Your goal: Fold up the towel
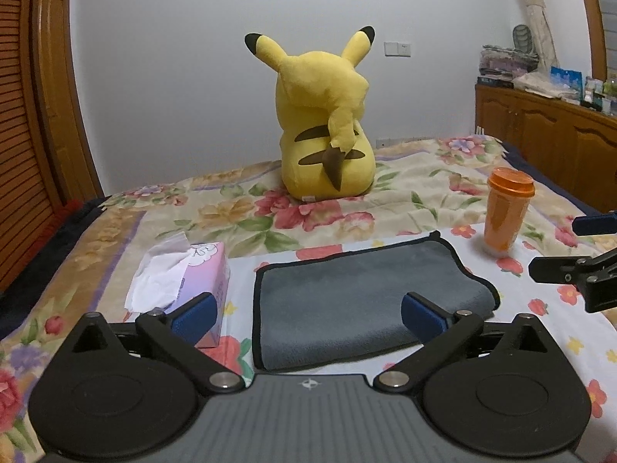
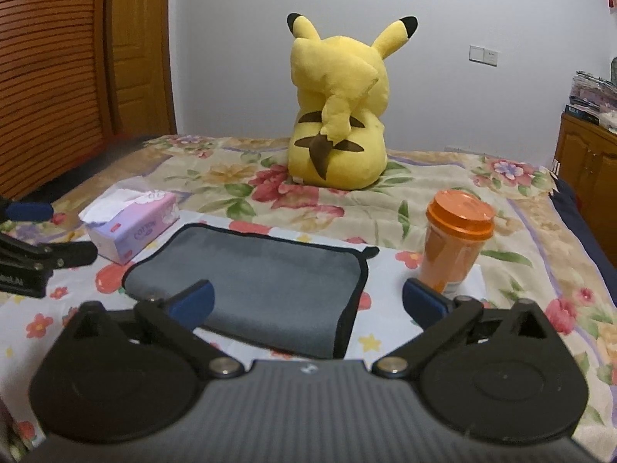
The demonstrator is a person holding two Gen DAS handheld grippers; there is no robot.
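A grey towel (image 1: 347, 297) with black edging lies folded flat on the flowered bed sheet; it also shows in the right wrist view (image 2: 262, 281). My left gripper (image 1: 308, 314) is open and empty, just above the towel's near edge, with blue pads (image 1: 194, 316) spread wide. My right gripper (image 2: 306, 301) is open and empty, over the towel's near right side. The right gripper shows at the right edge of the left wrist view (image 1: 578, 247), and the left gripper at the left edge of the right wrist view (image 2: 42, 231).
A pink tissue box (image 1: 193, 281) (image 2: 135, 227) stands left of the towel. An orange lidded cup (image 1: 505, 208) (image 2: 455, 239) stands to its right. A yellow plush toy (image 1: 327, 123) (image 2: 339, 115) sits behind. A wooden cabinet (image 1: 547, 131) stands at the right and a wooden door (image 1: 46, 96) at the left.
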